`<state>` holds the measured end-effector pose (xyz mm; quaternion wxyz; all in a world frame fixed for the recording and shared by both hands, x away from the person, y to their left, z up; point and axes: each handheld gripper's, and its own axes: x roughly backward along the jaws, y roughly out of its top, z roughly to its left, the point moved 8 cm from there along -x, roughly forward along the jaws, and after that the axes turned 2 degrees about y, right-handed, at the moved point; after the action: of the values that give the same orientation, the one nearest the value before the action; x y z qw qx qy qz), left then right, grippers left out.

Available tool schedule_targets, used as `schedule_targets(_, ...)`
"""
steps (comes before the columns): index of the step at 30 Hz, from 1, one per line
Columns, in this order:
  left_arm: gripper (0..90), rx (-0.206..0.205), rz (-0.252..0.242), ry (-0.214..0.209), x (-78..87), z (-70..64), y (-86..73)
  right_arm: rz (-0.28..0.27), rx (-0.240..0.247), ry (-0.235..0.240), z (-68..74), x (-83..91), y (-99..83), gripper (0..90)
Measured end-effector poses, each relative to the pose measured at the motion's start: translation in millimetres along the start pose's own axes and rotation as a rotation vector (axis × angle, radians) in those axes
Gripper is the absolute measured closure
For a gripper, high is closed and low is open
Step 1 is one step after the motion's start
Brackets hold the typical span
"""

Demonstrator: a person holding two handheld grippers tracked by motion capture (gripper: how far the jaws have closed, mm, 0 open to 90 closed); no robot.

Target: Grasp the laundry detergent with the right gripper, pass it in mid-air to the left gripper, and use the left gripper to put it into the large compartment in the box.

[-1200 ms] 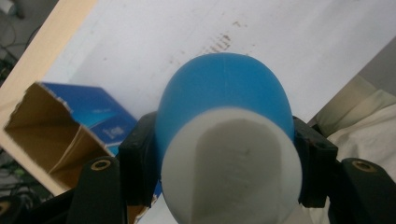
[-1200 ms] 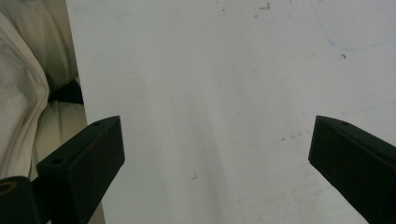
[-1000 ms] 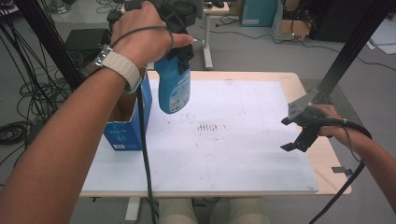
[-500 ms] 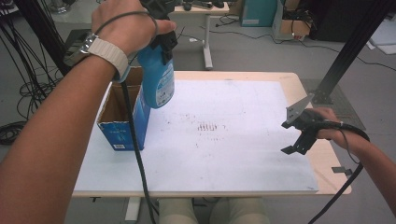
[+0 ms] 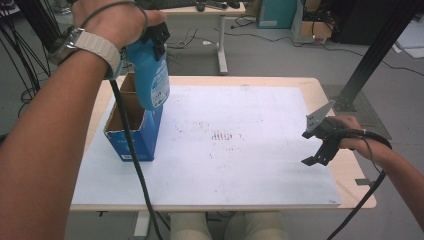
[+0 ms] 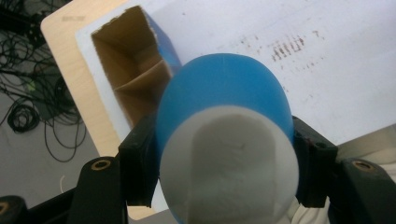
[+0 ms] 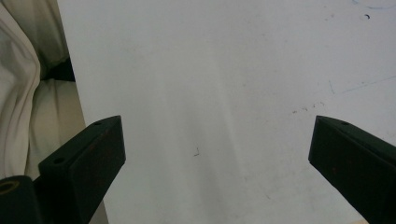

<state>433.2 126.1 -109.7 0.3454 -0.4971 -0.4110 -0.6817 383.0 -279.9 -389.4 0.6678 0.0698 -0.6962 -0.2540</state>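
Left gripper: clamped on the blue bottle, one black jaw pressed to each side of it; raised above the table at about 10 o'clock of the white sheet.
Blue bottle: held in the air, cap end up in the jaws, its lower end hanging just over the open top of the cardboard box. In the left gripper view its white cap faces the camera and the blue body points down toward the box.
Cardboard box: blue outside, brown inside, open at the top; standing at 9 o'clock on the white sheet, near the table's left edge. A cardboard divider crosses its interior.
Right gripper: jaws wide apart, nothing between them; low over the sheet at 3 o'clock, well apart from the box.
White sheet: covers most of the wooden table; dark smudge marks near its centre.
Person: left wrist wears a pale watch strap; light trousers show at 6 o'clock.
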Motion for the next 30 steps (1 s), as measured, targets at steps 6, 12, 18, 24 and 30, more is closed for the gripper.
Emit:
schedule_targets(6,37.6,0.056,0.001,0.014,-1.0,18.7,-0.9,0.003,0.002,0.006,-1.1,-2.6,0.2,3.9)
schedule_targets(12,37.6,0.103,0.011,0.034,-2.6,33.8,-1.2,-0.001,-0.005,0.004,-2.5,-3.6,1.2,3.9)
schedule_targets(18,37.6,0.143,0.014,0.041,-6.7,43.8,-2.7,0.031,-0.047,0.004,-0.8,-0.3,-2.1,4.0)
schedule_targets(24,37.6,0.188,0.017,0.041,-11.2,53.8,-5.1,0.024,-0.059,0.000,-1.7,-0.4,-3.1,3.9)
schedule_targets(30,37.6,0.217,0.020,0.053,-19.8,62.5,-7.7,0.019,-0.061,-0.001,-2.2,-0.9,-4.1,3.9)
